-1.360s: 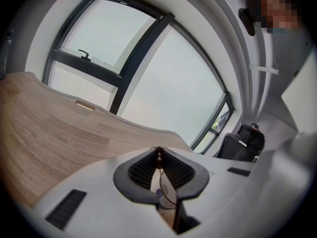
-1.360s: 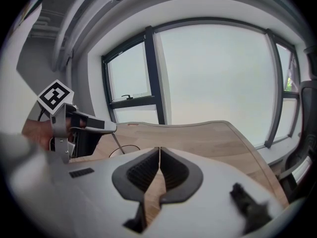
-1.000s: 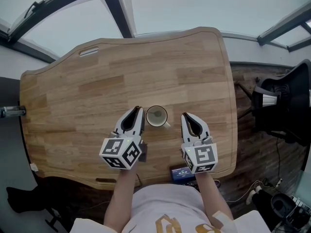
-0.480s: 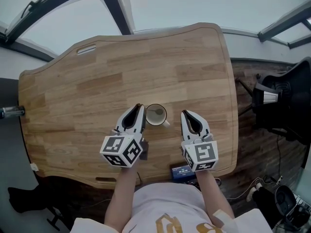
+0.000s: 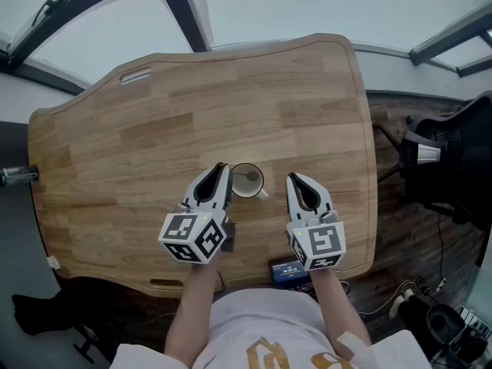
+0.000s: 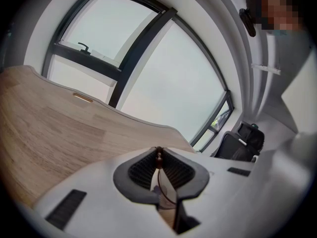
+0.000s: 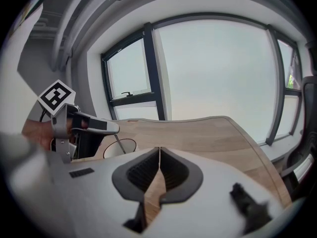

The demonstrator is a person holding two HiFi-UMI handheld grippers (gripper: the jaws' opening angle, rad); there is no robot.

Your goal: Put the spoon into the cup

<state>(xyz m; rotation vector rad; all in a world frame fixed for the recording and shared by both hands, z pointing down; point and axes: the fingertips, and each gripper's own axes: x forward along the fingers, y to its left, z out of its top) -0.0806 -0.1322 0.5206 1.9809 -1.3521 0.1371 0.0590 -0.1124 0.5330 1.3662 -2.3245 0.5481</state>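
- The left gripper [image 5: 221, 169] has its jaws clamped on the thin handle of the spoon [image 7: 119, 144].
- The spoon slants down from the jaw tips, its lower end inside the cup [image 5: 234, 183].
- The cup stands on the wooden table [image 5: 154, 129], between the two grippers.
- The right gripper [image 5: 292, 179] has its jaws together, nothing between them, just right of the cup.

Comes to one wooden table [image 5: 115, 144], one cup [image 5: 247, 197] and one spoon [image 5: 250, 177]. Two grippers: left gripper [image 5: 221, 169], right gripper [image 5: 291, 178]. Two marker cubes, one per gripper: left cube [image 5: 192, 238], right cube [image 5: 317, 246]. Two forearms. One small blue device [image 5: 288, 270] at the near table edge. One black chair [image 5: 453, 160].
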